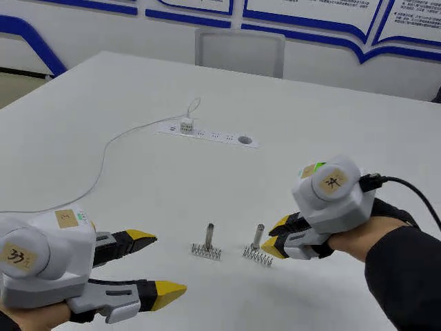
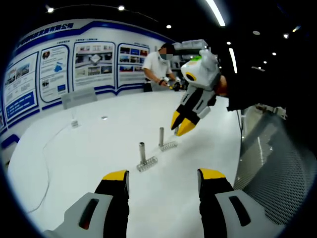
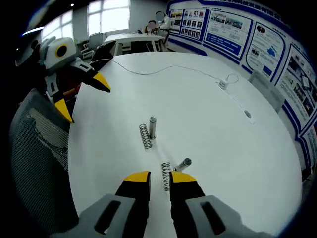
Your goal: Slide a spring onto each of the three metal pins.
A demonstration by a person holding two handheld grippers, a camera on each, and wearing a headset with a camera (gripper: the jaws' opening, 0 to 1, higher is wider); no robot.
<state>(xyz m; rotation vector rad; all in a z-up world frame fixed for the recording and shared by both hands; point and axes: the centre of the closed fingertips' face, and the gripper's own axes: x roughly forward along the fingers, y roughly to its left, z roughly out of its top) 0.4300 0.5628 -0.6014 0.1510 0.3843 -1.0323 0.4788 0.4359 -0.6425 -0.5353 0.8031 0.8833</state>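
Left gripper (image 1: 157, 265) is nearest, low left, jaws spread wide with nothing in them, hovering over the table (image 1: 324, 131)

Just past it two springs lie flat on the table: left spring (image 1: 206, 252) and right spring (image 1: 258, 256), each right at the near foot of a pin

Left pin (image 1: 209, 234) and right pin (image 1: 258, 235) stand upright side by side, near each other, both bare

Right gripper (image 3: 160, 177) is at the right of the right pin, low to the table. Its jaws are narrowed to a small gap with one end of the right spring between the tips. A sliver of space shows beside the coil, so it reads as not clamped, with the spring resting on the table

Step in hand, as I judge: grasping the first spring, no pin loaded so far

Next move calls for closing gently on the coil end, lifting, turning it upright, lining its bore over the right pin's top and lowering it. A light squeeze, so the coil does not squash or flick away

Farther back are the power strip (image 1: 207, 134) with its cable (image 1: 103, 155), and a chair (image 1: 240, 49) at the far edge
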